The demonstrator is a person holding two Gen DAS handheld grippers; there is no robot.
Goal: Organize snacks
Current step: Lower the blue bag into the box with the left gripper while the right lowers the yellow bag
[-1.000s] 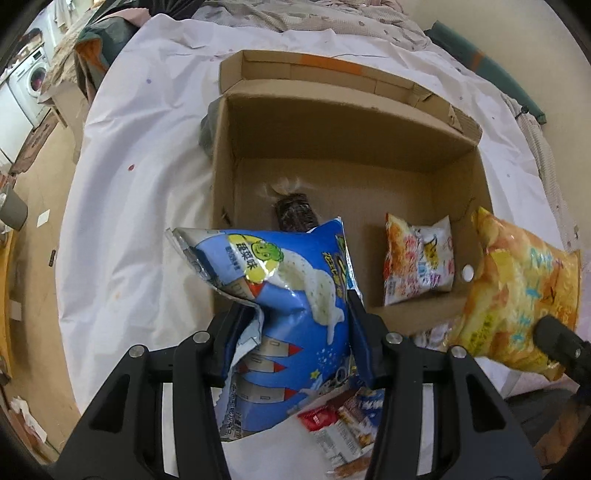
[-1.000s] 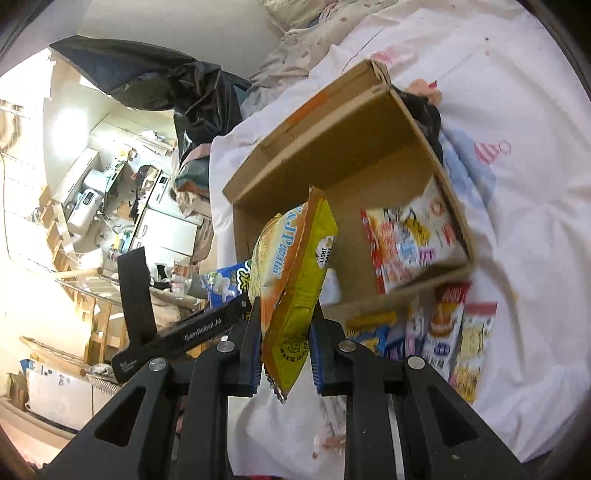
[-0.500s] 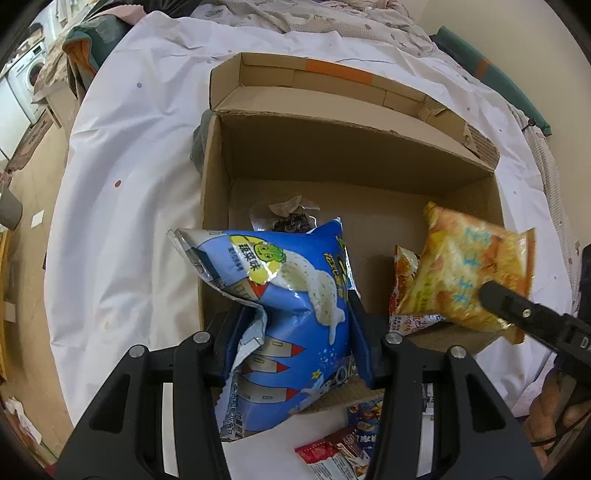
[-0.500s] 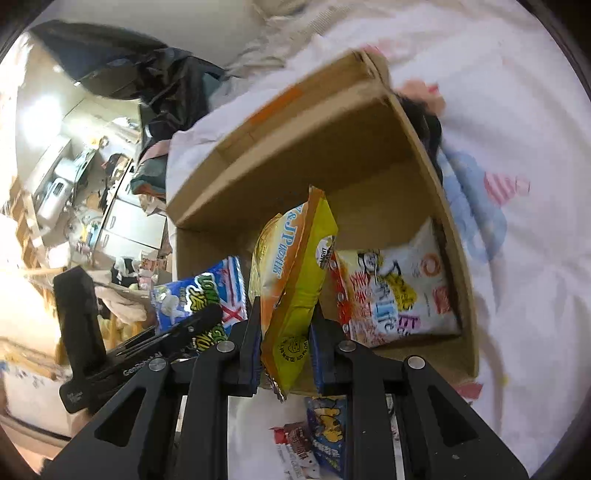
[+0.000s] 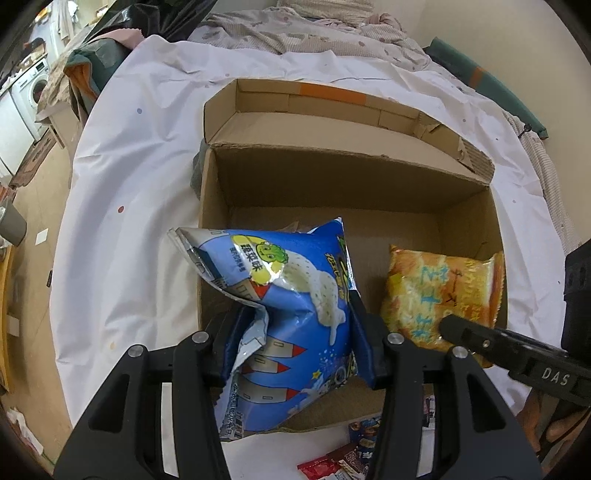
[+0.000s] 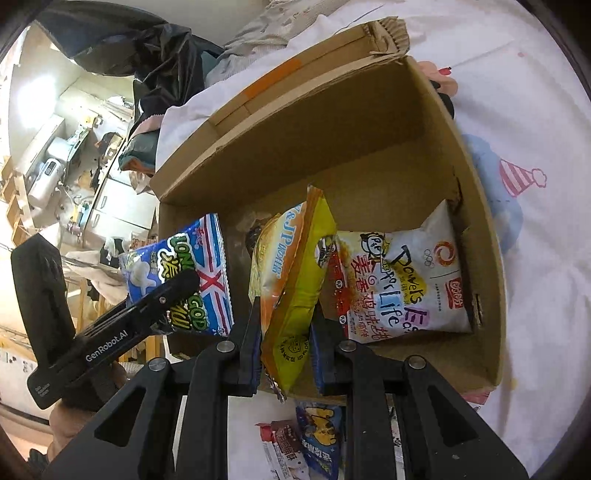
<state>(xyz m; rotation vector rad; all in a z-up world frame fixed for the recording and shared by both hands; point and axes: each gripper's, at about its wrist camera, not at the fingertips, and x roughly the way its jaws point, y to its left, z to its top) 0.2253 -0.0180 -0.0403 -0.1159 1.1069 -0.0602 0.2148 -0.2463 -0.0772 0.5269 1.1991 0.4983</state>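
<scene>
Each hand-held gripper gripped a bag over the open brown cardboard box (image 5: pixel 369 184): the left hand-held gripper (image 5: pixel 295 339) the blue puffed snack bag (image 5: pixel 295 295), the right hand-held gripper (image 6: pixel 286 350) the yellow-orange chip bag (image 6: pixel 291 269). One white snack packet (image 6: pixel 399 284) lay inside; small packets (image 6: pixel 314 439) remained on the white sheet (image 5: pixel 122 240).

A bed covered by a white sheet (image 5: pixel 122 206) with small coloured dots and a party-hat print carries an open cardboard box (image 5: pixel 369 177), a few small snack packets (image 6: pixel 314 443) lying just beside its near wall, and rumpled bedding (image 5: pixel 303 33) at the far edge.
</scene>
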